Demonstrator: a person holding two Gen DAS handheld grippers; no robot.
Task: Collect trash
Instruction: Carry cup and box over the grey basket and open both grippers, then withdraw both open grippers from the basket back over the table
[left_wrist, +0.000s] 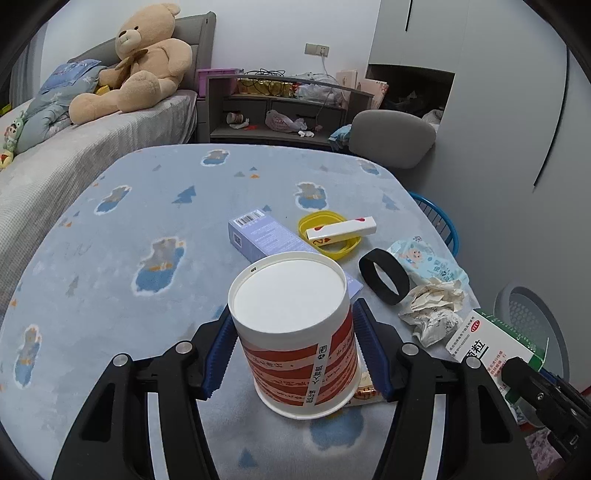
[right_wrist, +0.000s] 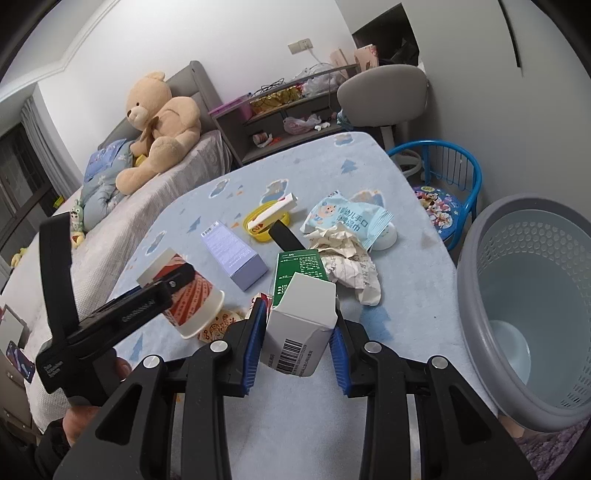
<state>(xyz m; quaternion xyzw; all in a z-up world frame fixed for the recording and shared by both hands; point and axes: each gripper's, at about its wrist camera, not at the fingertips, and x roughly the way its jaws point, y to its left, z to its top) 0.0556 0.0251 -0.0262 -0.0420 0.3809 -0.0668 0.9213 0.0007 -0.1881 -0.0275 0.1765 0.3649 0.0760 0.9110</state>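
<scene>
A red-and-white paper cup (left_wrist: 295, 332) stands upside down on the blue patterned table (left_wrist: 110, 258). My left gripper (left_wrist: 291, 314) is shut on it, with a blue pad against each side. In the right wrist view the same cup (right_wrist: 192, 295) shows at the left behind the left gripper's black body. My right gripper (right_wrist: 299, 339) is shut on a green-and-white medicine box (right_wrist: 301, 321), held just above the table's near right edge. That box (left_wrist: 480, 343) also shows at the right of the left wrist view.
Crumpled paper (right_wrist: 351, 266), a black band (left_wrist: 384, 277), a wet-wipe packet (right_wrist: 343, 221), a purple box (left_wrist: 258, 240), a yellow ring (left_wrist: 332, 247) under a card box (left_wrist: 341, 229) and a snack wrapper (right_wrist: 221, 321) lie on the table. A grey perforated basket (right_wrist: 517, 295) stands at the right, a blue child's chair (right_wrist: 443, 184) beyond it.
</scene>
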